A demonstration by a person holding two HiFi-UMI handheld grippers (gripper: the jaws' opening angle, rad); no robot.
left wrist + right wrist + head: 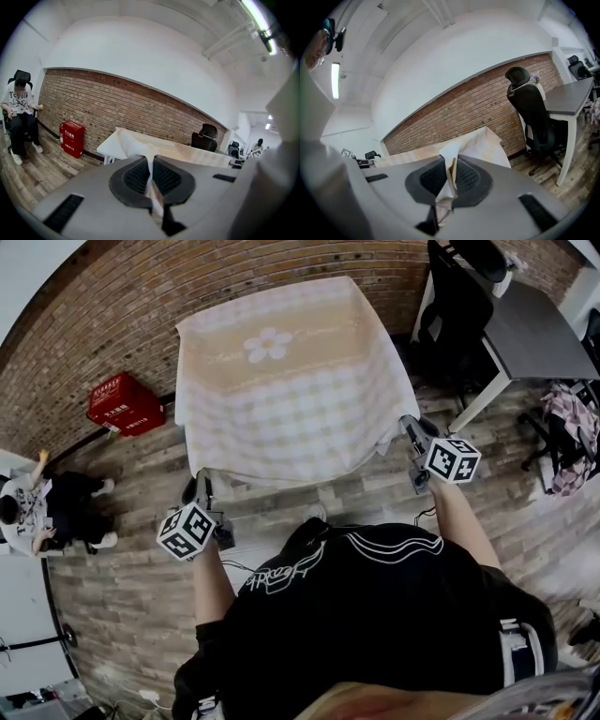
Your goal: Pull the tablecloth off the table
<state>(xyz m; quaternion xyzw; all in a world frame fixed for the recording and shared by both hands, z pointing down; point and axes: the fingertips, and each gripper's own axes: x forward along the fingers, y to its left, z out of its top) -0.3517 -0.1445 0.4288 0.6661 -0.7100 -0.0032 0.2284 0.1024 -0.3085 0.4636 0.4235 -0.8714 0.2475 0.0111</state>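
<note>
Checked fabric: one tablecloth [281,381] is being held by two grippers; left gripper [202,484] and right gripper [410,427] are each clamping one near corner.

A red-brown brick wall [141,315] backs a wooden plank floor [122,615], with a red box [125,403], a grey desk [530,334] and a black office chair [534,117].

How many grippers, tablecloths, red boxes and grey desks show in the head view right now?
tablecloth: 1
grippers: 2, the left gripper and the right gripper, each shut on a near corner of the tablecloth
red box: 1
grey desk: 1
total: 5
</note>
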